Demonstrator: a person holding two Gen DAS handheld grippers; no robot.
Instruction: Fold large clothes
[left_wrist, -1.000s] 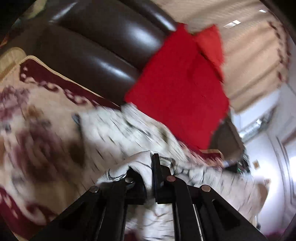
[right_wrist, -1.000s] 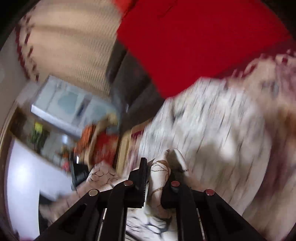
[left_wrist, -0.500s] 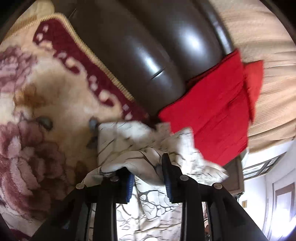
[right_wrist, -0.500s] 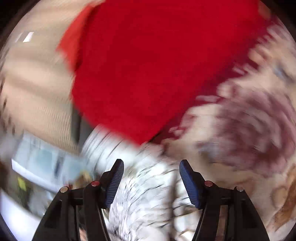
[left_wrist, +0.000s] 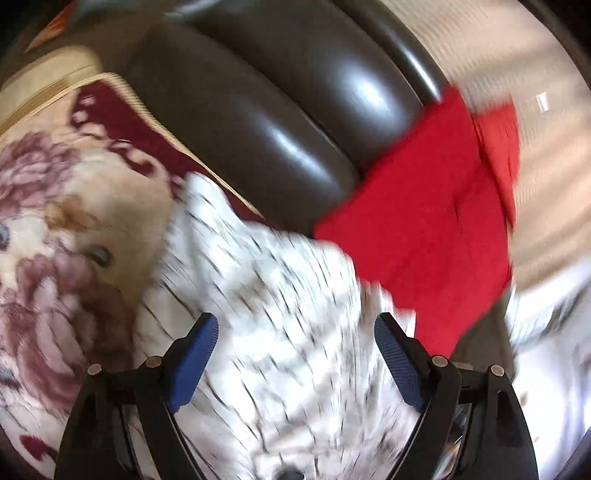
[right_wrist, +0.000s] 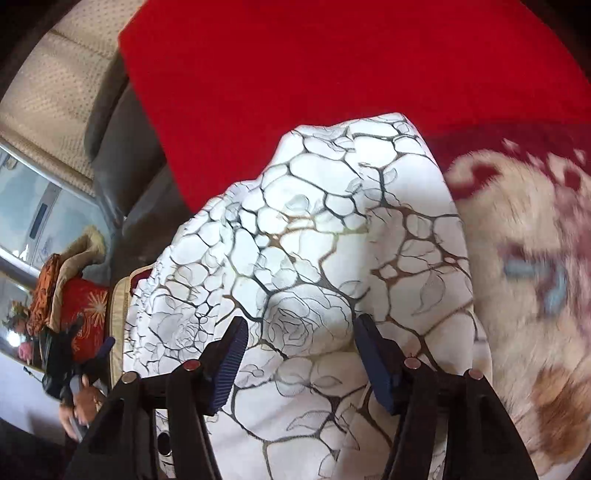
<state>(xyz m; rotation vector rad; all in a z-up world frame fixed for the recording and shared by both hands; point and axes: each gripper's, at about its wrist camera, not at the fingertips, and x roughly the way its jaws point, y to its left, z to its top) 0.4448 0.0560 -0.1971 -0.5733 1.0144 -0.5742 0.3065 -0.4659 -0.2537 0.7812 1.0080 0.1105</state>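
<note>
Left wrist view: white patterned garment (left_wrist: 280, 332) motion-blurred, print unreadable; lower part cut off at 6 o'clock. Right wrist view: floral blanket (right_wrist: 524, 280) smeared at 3 o'clock. Hand (right_wrist: 79, 402) at 8 o'clock, partly hidden by dark object, unidentifiable.

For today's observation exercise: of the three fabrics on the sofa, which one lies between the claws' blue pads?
The white garment with dark vein-like lines, not the plain red cloth or the floral plush blanket.
</note>
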